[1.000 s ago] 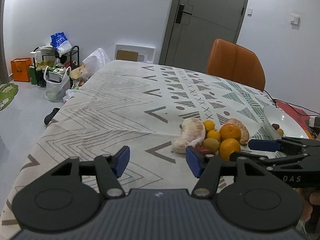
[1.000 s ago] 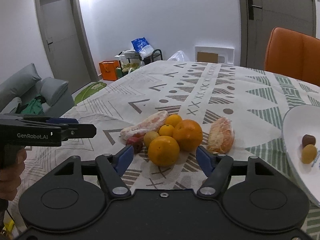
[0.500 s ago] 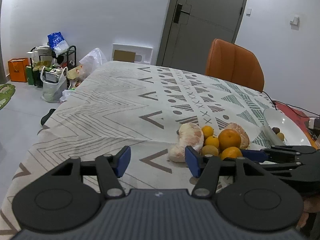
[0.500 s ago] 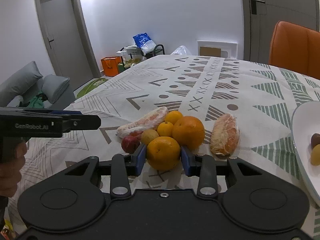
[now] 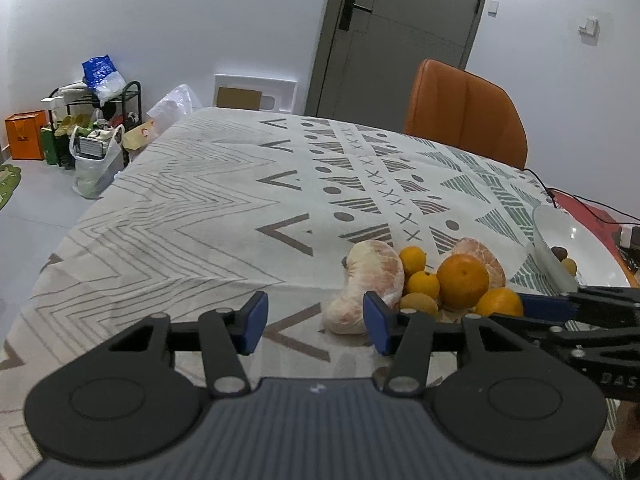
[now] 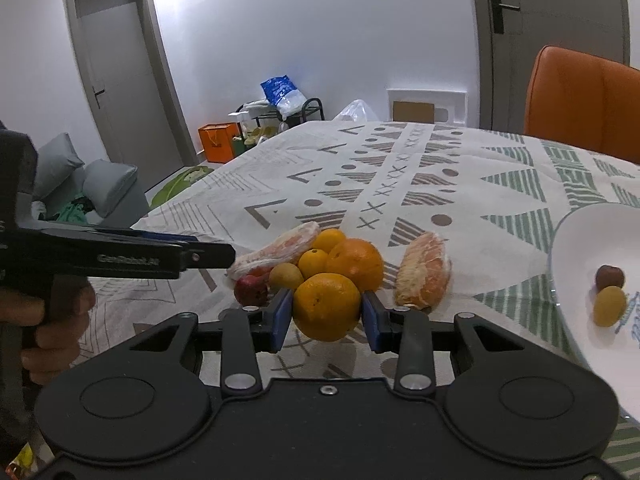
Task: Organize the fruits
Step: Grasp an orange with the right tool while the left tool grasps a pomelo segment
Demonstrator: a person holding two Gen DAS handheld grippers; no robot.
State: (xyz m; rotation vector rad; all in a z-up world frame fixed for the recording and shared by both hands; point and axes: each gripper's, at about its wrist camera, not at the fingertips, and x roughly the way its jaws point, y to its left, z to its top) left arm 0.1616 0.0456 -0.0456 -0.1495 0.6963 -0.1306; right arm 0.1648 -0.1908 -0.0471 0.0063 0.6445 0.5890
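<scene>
Orange skin pressing against both blue pads point(image 6: 281, 314): right gripper point(image 6: 326, 316) clamping the nearest orange point(image 6: 327, 306) at its widest part, one pad on each flank, probably so the round fruit cannot roll out forward or back. Gripping the front fruit of the pile makes sense, being the only one reachable without nudging the rest. Whether resting on the patterned tablecloth point(image 6: 400, 184) or just clear of it, hard telling; underside hidden behind the gripper body.

Sitting close behind: a second large orange point(image 6: 355, 262), two small yellow-orange citrus point(image 6: 313, 263), a dull yellow-green fruit point(image 6: 285, 277), a dark red fruit point(image 6: 250, 291), and two peeled pomelo segments, one point(image 6: 276, 249) on the left of the heap, the other point(image 6: 423, 274) lying slightly apart on the right.

Waiting to the right: a white plate point(image 6: 576, 240) already carrying a brown fruit point(image 6: 609, 277) and a yellow-green one point(image 6: 609, 305), touching each other. Judging from that, likely the destination, with most of the sorting left to do.

Left gripper point(image 5: 316, 322) hovering low over the cloth with its fingers spread wide and nothing between them, right pad point(image 5: 376, 322) just in front of the left pomelo segment point(image 5: 366, 284). Seemingly standing by, kept off to the side so as not to block the path toward the plate point(image 5: 548, 240).
</scene>
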